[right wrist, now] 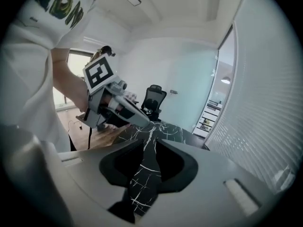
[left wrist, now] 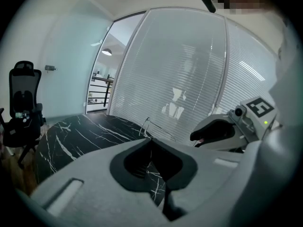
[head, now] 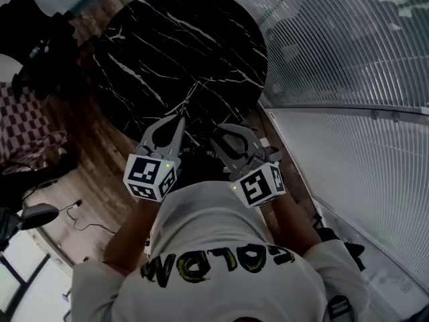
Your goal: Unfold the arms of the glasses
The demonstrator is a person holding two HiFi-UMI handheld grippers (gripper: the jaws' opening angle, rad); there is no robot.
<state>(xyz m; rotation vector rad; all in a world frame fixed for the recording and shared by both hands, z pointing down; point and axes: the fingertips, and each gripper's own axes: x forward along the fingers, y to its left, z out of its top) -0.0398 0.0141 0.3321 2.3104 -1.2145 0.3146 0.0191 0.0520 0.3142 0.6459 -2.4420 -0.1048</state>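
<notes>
The left gripper [left wrist: 151, 138] has its 2 jaws closed, tips together, clamped on the glasses [left wrist: 161, 129] at the very tip. The thin wire frame rises from the pinch point and runs off to the right, just ahead of the jaws. It hangs in the air over the near edge of the table [head: 167, 45]. The wire is too thin to tell which part of the frame is pinched.

The right gripper [right wrist: 149, 140] has its 2 jaws standing apart. Nothing is between them; only the veined table top shows through the gap. In the left gripper view this gripper sits just to the right of the glasses. Its tips are near the end of the wire but do not touch it.

In the head view both grippers are held close in front of the person's white shirt [head: 221, 247]. Their tips converge toward each other over the near edge of the table. The glasses cannot be picked out there against the dark top.

The table is round, black marble with white veins, and stands on a wood floor [head: 100, 173]. A slatted glass wall [left wrist: 189, 79] runs along its right side. 1 black office chair [left wrist: 21, 103] stands beside the table, at the left of the left gripper view.
</notes>
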